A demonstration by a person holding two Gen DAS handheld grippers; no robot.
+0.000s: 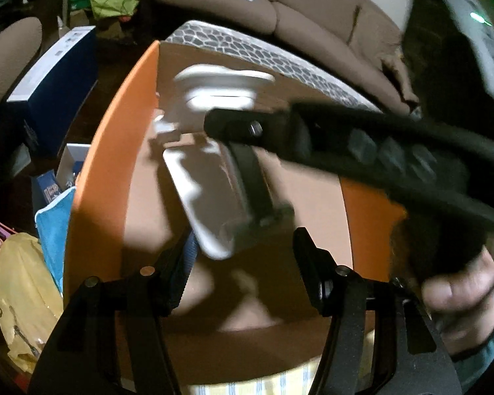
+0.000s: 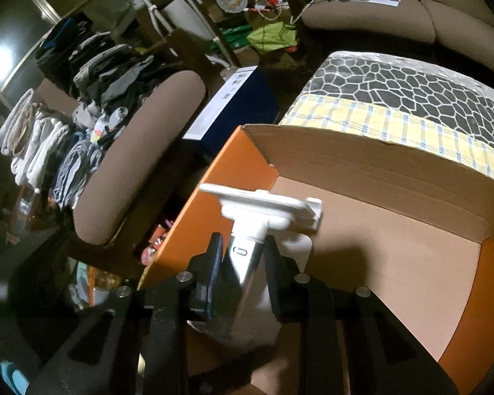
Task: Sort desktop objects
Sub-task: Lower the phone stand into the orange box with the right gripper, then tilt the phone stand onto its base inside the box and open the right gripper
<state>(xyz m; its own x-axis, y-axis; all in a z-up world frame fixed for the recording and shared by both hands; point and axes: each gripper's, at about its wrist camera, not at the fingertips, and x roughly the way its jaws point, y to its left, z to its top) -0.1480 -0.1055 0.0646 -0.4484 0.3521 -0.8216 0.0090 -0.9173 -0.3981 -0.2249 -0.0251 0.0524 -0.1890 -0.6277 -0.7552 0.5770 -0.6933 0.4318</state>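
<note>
Big orange cardboard box (image 2: pixel 388 230) fills both views, its flaps up and its plain brown floor bare on the right side. It sits against a surface covered in yellow plaid cloth (image 2: pixel 395 128) and a grey honeycomb-pattern cover (image 2: pixel 411 85). Off to the left, a brown sofa arm (image 2: pixel 141 164) and a dark blue carton (image 2: pixel 233 108) stand outside the box.

Over the box, the right gripper (image 2: pixel 243 263) has its jaws pinching the silver stem of a white phone stand (image 2: pixel 247 256), whose white cradle plate tilts above the box floor. From the left wrist view the stand (image 1: pixel 210 194) is blurred, slanting across the box interior.

The left gripper (image 1: pixel 240 260) hangs low in front of it, jaws spread wide, nothing between them.
</note>
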